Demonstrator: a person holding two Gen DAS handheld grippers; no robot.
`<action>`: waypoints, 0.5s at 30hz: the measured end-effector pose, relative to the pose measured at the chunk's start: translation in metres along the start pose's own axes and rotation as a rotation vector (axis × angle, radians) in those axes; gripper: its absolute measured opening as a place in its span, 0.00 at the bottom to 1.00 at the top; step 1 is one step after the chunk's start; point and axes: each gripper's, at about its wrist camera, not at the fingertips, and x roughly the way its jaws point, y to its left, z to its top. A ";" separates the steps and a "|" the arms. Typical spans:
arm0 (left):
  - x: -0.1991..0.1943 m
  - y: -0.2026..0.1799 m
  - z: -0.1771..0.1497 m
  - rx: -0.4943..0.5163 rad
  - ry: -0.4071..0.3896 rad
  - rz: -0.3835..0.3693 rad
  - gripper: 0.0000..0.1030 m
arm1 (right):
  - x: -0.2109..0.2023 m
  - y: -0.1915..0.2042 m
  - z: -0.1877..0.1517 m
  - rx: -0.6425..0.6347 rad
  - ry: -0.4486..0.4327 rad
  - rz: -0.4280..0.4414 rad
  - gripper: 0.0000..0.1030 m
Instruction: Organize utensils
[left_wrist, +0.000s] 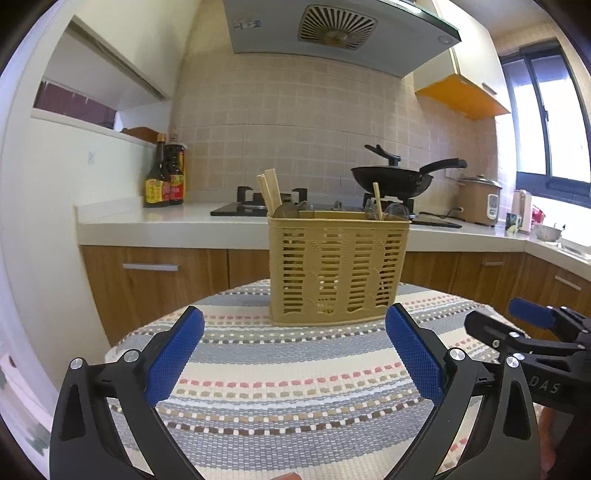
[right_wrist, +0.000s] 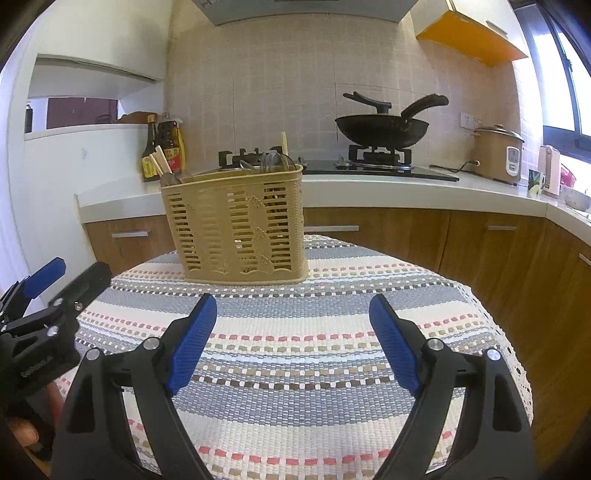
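Nearest, the left gripper (left_wrist: 294, 347) and the right gripper (right_wrist: 292, 336) hang over the striped tablecloth (left_wrist: 295, 387) with jaws spread wide and nothing between them. Farther on stands the tan slatted utensil basket (left_wrist: 338, 269), holding wooden chopsticks (left_wrist: 271, 192) and spoons (left_wrist: 395, 211). Only the right view shows its end wall. Beyond, a black wok (right_wrist: 382, 127) sits on the stove.

my left gripper (left_wrist: 294, 328) and right gripper (right_wrist: 293, 314) hung side by side, jaws spread wide, holding nothing.
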 end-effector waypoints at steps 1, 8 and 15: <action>0.001 0.001 0.000 -0.003 0.003 0.004 0.93 | 0.000 0.000 0.000 0.001 -0.001 -0.001 0.80; -0.001 -0.004 0.000 0.018 -0.005 0.018 0.93 | -0.002 -0.002 0.000 0.015 -0.007 -0.015 0.84; -0.003 -0.004 0.000 0.013 0.000 0.020 0.93 | 0.000 -0.002 0.000 0.018 -0.001 -0.027 0.86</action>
